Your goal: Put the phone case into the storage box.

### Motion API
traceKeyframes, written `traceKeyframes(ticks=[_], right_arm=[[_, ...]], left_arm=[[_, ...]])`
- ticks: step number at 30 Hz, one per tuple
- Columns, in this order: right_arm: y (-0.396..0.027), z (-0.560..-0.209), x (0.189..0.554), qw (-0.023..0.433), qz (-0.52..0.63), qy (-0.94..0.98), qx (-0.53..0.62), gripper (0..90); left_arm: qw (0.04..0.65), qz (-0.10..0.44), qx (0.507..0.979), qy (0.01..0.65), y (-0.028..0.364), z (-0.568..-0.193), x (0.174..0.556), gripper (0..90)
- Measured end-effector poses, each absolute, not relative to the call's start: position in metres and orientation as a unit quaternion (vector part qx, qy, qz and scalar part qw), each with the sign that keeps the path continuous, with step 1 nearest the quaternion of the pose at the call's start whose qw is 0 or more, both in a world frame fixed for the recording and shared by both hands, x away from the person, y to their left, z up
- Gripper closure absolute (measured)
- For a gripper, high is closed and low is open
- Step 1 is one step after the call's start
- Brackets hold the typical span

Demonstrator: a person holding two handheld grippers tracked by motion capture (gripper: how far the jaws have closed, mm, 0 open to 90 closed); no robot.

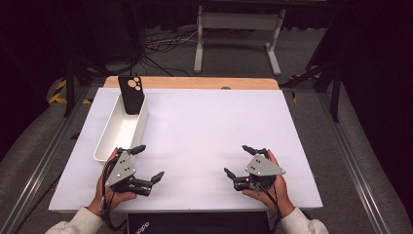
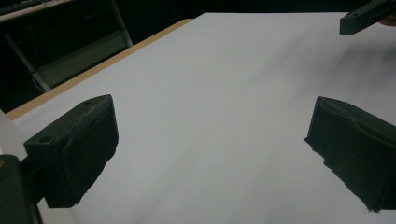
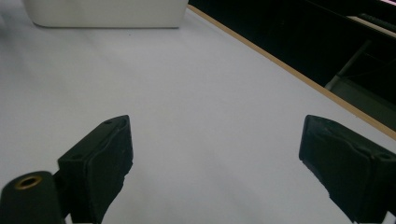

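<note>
A black phone case point(image 1: 131, 94) stands on end in the far end of a long white tray point(image 1: 108, 145) at the table's left. My left gripper point(image 1: 148, 163) rests near the front left of the white table top point(image 1: 204, 126), just in front of the tray, open with nothing between its fingers point(image 2: 77, 149). My right gripper point(image 1: 237, 160) rests near the front right, open and empty too, its fingers point(image 3: 100, 163) wide apart over bare table. One jaw of the right gripper point(image 2: 366, 16) pokes into the left gripper view at top right.
The white tray point(image 3: 102, 13) shows far off in the right gripper view. A wooden strip point(image 1: 195, 82) edges the table's far side. Beyond it stand a white metal frame point(image 1: 238, 29) and cables on the floor. Dark stands flank the table.
</note>
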State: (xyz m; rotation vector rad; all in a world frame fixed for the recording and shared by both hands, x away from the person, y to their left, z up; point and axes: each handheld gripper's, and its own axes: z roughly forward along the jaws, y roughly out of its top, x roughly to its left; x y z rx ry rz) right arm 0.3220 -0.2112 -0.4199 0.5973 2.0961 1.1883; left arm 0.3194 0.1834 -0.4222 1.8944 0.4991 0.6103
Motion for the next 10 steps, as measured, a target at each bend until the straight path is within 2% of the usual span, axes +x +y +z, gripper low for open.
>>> traceKeyframes(ticks=[10], right_arm=[[-0.2116,-0.4202,0.3244,0.318,0.454,0.799,0.234,10.5]], left_arm=[[0.52,0.249,0.789,0.212,0.1816,-0.4238,0.32,2.9]])
